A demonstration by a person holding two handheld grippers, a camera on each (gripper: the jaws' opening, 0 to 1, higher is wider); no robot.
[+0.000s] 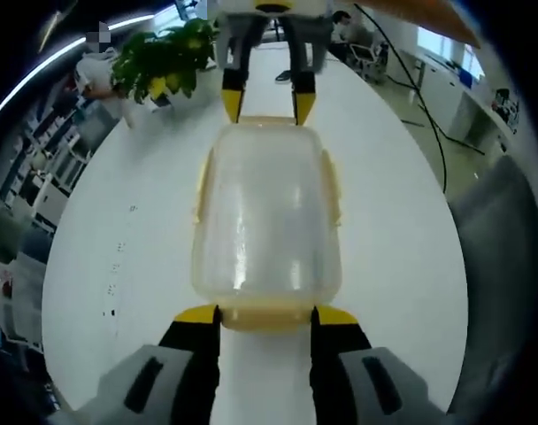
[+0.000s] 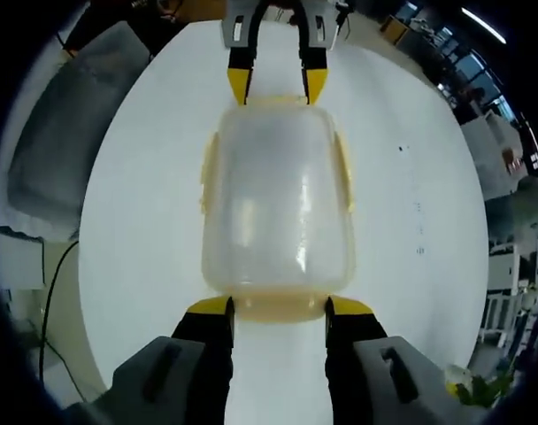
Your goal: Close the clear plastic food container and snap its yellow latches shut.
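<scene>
Clear plastic container (image 1: 267, 221), lid seated, between the two grippers on a white table (image 1: 119, 266). Likely light, fairly stiff, smooth-walled and prone to sliding; best worked by pressing each yellow latch (image 1: 201, 186) down against the body while the opposite end is braced. Walls cloudy, contents not discernible; latches on all four sides, seating unclear. Left gripper (image 1: 265, 316): jaws spread, tips flanking the near end latch. Right gripper (image 2: 278, 307): jaws spread likewise at the opposite end. Potted plant (image 1: 163, 57) stands on the table beyond; grey chair (image 2: 74, 106) beside it.
</scene>
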